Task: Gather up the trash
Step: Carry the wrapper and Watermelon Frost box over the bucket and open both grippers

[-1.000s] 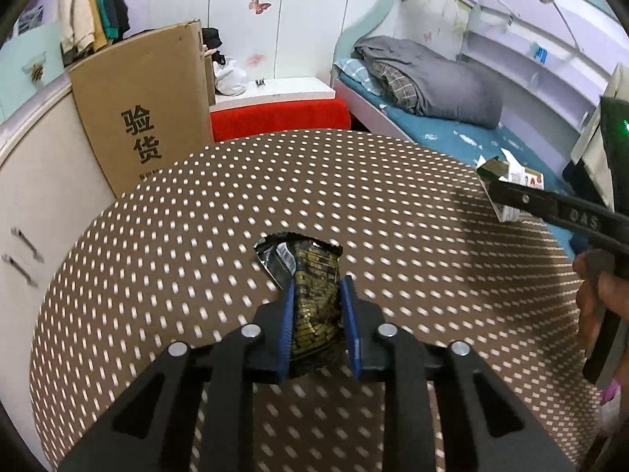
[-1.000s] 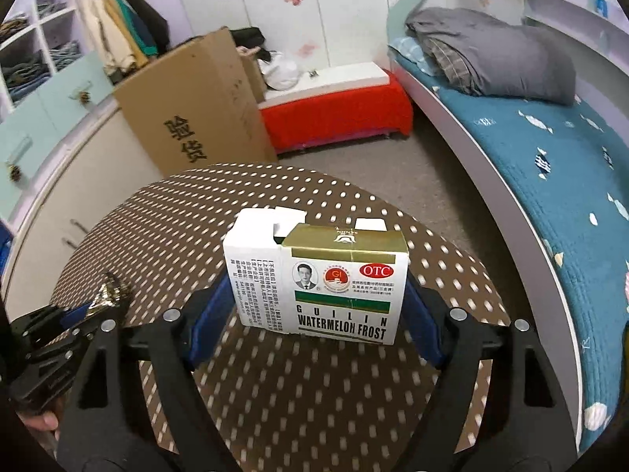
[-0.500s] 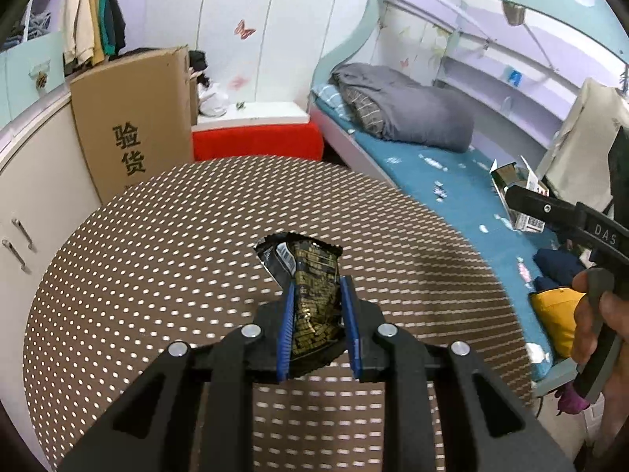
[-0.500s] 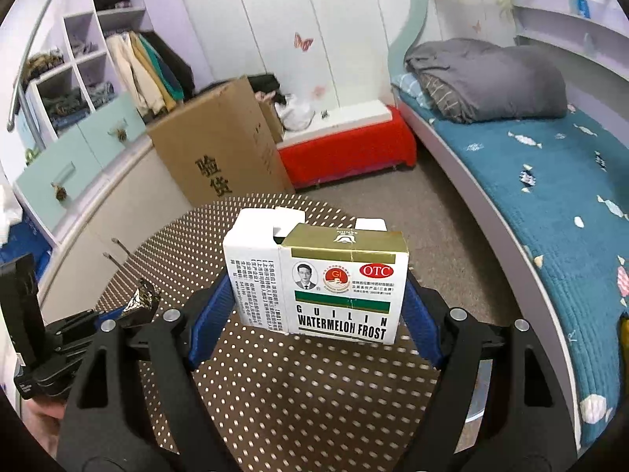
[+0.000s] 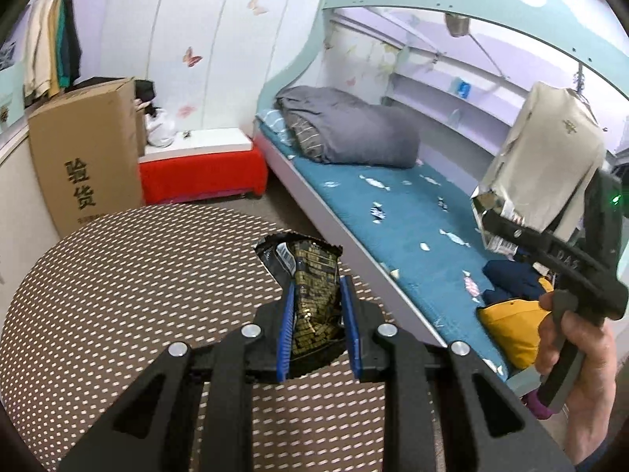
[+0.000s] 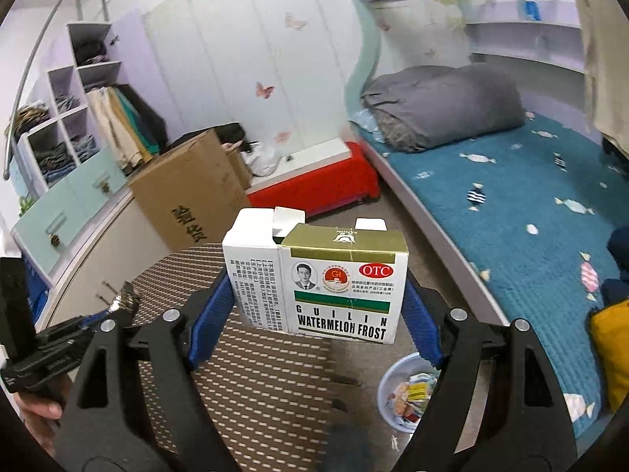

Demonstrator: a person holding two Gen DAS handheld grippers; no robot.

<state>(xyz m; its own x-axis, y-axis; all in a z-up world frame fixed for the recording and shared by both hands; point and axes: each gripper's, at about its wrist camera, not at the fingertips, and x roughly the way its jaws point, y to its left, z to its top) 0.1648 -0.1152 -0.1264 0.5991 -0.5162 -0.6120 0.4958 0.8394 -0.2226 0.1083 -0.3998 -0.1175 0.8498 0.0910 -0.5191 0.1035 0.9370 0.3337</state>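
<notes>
My left gripper (image 5: 317, 295) is shut on a black and gold snack wrapper (image 5: 310, 287), held above the right edge of the round dotted table (image 5: 118, 295). My right gripper (image 6: 316, 295) is shut on a white and olive medicine box (image 6: 318, 283) marked "Watermelon Frost", held in the air past the table's edge (image 6: 243, 373). The right gripper also shows at the right of the left wrist view (image 5: 495, 216), level with the bed. A small pale blue bin (image 6: 407, 391) with several pieces of trash stands on the floor below the box.
A bed with a blue sheet (image 5: 393, 204) and grey bedding (image 5: 354, 133) runs along the right. A large cardboard box (image 5: 86, 153) and a red bench (image 5: 200, 173) stand behind the table. A yellow bag (image 5: 507, 326) lies by the bed.
Both grippers have lifted and swung right, off the table toward the bed side, each keeping its item. The floor bin has come into the right wrist view.
</notes>
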